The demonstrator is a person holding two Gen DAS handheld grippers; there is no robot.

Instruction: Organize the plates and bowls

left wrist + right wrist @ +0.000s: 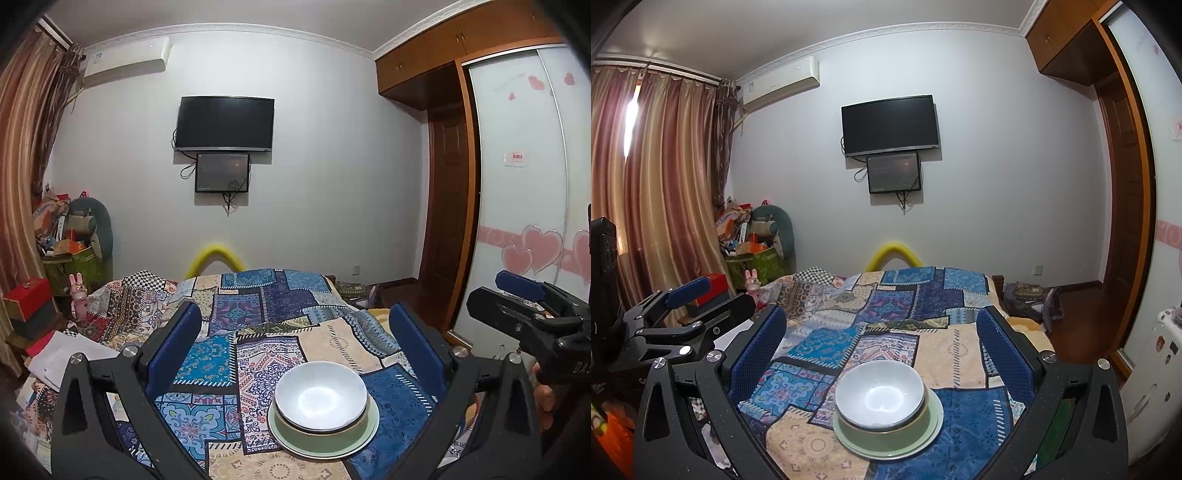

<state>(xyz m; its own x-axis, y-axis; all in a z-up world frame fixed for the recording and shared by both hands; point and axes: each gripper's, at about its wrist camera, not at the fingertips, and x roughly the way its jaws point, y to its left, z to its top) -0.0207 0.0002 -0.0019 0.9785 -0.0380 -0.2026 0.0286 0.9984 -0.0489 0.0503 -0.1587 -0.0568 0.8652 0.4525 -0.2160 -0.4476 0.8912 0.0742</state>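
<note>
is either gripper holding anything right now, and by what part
Nothing is held. The left gripper and right gripper are both open, above the white bowl stacked in the green bowl on a green plate.

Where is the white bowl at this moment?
In both wrist views the white bowl sits low and centre, nested in a green bowl on a green plate, on the patchwork cloth.

Patchwork-covered bed (258, 325) bearing a green plate (364, 434) under stacked bowls (320, 400).
</note>
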